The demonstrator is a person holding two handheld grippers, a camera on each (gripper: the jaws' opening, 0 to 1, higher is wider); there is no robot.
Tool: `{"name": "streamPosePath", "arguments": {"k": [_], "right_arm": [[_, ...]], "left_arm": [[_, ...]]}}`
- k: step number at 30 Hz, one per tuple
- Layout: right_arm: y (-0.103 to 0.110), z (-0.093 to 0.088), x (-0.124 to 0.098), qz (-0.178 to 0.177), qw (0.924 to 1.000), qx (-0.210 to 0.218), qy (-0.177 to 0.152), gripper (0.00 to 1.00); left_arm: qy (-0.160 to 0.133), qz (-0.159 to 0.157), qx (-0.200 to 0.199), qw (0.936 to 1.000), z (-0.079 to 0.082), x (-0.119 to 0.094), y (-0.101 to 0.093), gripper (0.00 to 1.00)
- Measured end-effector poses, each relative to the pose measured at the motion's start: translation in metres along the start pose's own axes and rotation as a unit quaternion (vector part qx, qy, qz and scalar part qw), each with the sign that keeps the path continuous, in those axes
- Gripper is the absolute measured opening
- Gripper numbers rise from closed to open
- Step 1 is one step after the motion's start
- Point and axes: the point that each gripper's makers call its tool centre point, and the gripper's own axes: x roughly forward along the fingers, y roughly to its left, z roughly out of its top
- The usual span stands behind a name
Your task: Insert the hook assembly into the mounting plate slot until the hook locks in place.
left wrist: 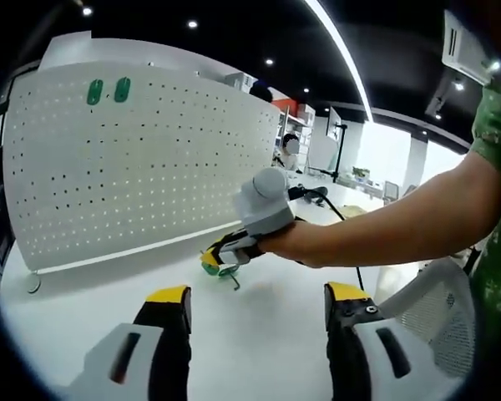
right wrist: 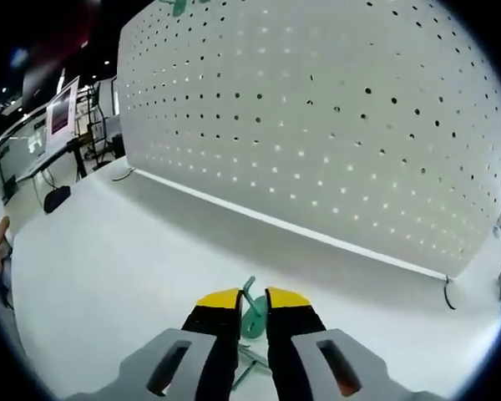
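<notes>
In the right gripper view, the right gripper (right wrist: 254,298) has its 2 yellow-tipped jaws drawn close together, pinching a green hook (right wrist: 252,317) between them; part of the hook rises just above the tips and the rest runs down between the jaws. The hook sits low over the white table (right wrist: 108,276), which lies bare toward the white pegboard (right wrist: 334,125) standing upright along its far edge. The left gripper (left wrist: 255,294), in the left gripper view, has its jaws spread wide with nothing between them, above open tabletop. Beyond its tips the right gripper comes in from the right on a person's bare forearm (left wrist: 384,221), its jaws low over the table with the green hook in them, well short of the pegboard's bottom edge. 2 green hooks (left wrist: 108,90) already sit near the board's top left corner.
</notes>
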Motion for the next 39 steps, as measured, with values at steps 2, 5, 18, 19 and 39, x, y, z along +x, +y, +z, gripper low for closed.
{"name": "streamPosePath", "arguments": {"k": [2,5,18,19,39], "right_arm": [[-0.001,-0.001,-0.001,-0.002,1.0,0.003,0.001,0.09],[-0.004,-0.002,-0.001,-0.007,1.0,0.001,0.002,0.07],[-0.009,0.0,-0.005,-0.009,1.0,0.0,-0.004,0.02],[-0.01,0.0,-0.005,-0.009,0.9999,0.001,-0.005,0.02],[-0.01,0.008,-0.026,0.011,0.9995,-0.006,-0.029,0.0]], "left_arm": [[0.0,0.0,0.0,1.0,0.0,0.0,0.0,0.66],[0.0,-0.001,0.0,1.0,0.0,0.0,0.0,0.65],[0.001,-0.001,-0.003,1.0,0.0,0.001,0.0,0.64],[0.001,-0.002,-0.003,1.0,0.0,0.001,0.0,0.64],[-0.001,-0.002,-0.004,1.0,0.002,0.0,0.001,0.63]]}}
